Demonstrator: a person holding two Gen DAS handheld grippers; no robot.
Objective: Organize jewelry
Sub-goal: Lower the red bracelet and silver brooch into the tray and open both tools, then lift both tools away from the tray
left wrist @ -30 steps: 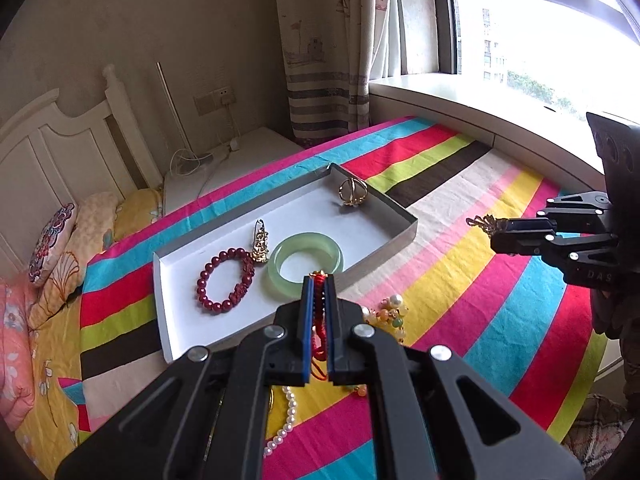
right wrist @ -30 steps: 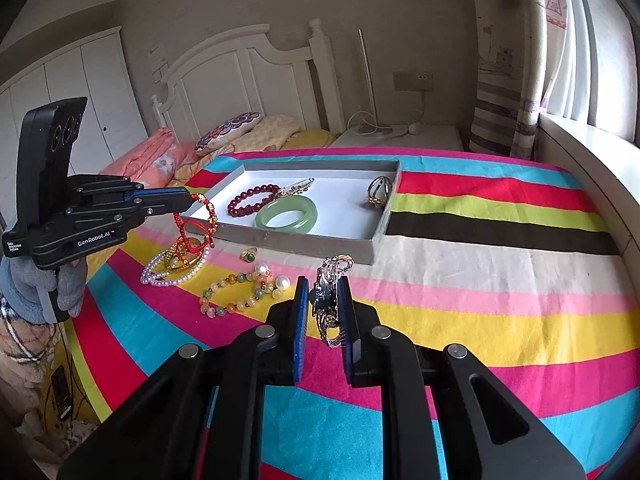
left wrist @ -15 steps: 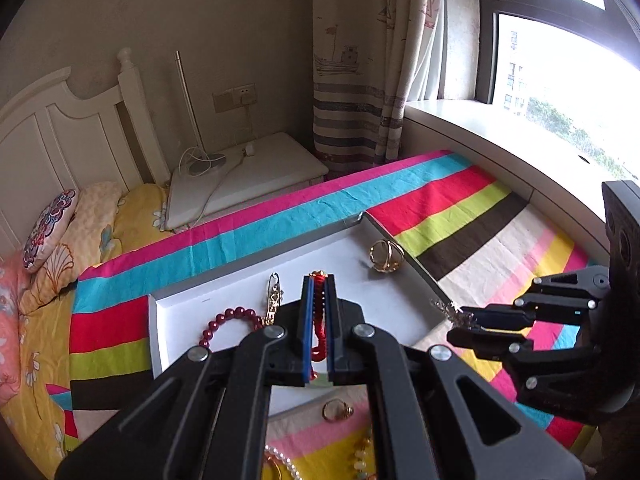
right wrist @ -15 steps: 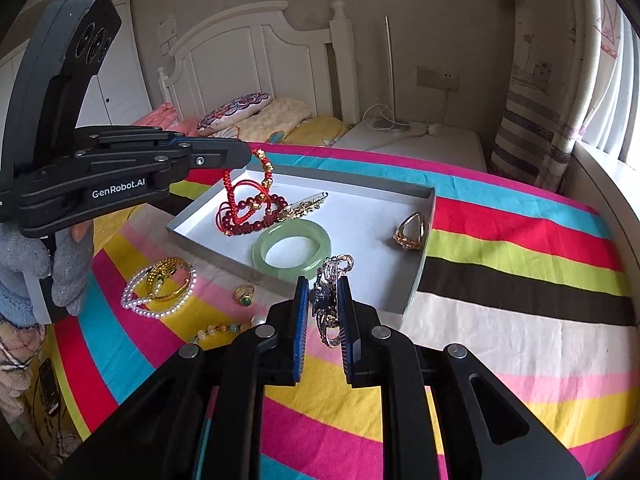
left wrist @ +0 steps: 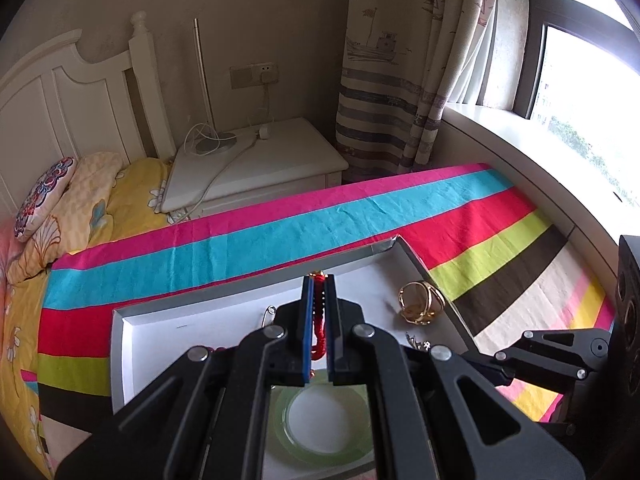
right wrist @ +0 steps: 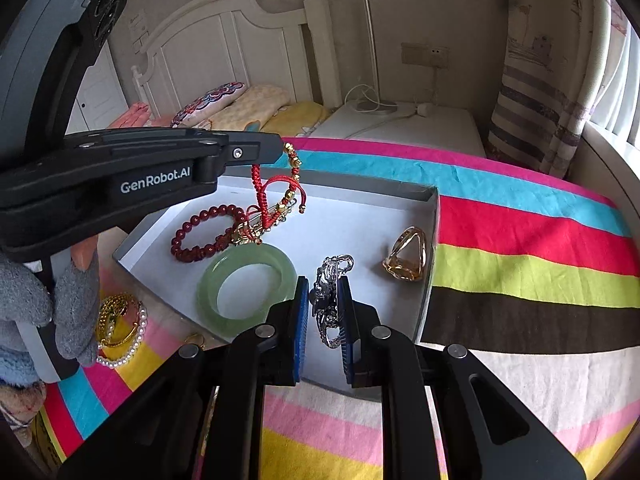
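A white tray (right wrist: pixel 430 240) with grey walls lies on the striped bedspread. In it are a dark red bead bracelet (right wrist: pixel 200 236), a green jade bangle (right wrist: pixel 244 288), a gold ornament (right wrist: pixel 406 256) and a gold pendant (right wrist: pixel 244 236). My left gripper (left wrist: pixel 319 280) is shut on a red cord bracelet (left wrist: pixel 319 320). In the right wrist view that bracelet (right wrist: pixel 276 188), strung with gold beads, dangles above the bead bracelet. My right gripper (right wrist: pixel 323 284) is shut on a silver chain piece (right wrist: pixel 330 300), held over the tray's near side between the bangle and the gold ornament.
A pearl strand with a gold chain (right wrist: pixel 120 332) and a small gold ring (right wrist: pixel 194 338) lie on the bedspread left of the tray. A gloved hand (right wrist: pixel 60 300) holds the left tool. Beyond the bed stand a white nightstand (left wrist: pixel 256 160), a headboard (right wrist: pixel 224 40), a curtain and a window sill.
Both grippers have moved forward from above the bedspread to above the tray, each still holding its piece. The red cord bracelet now hangs over the tray's inside.
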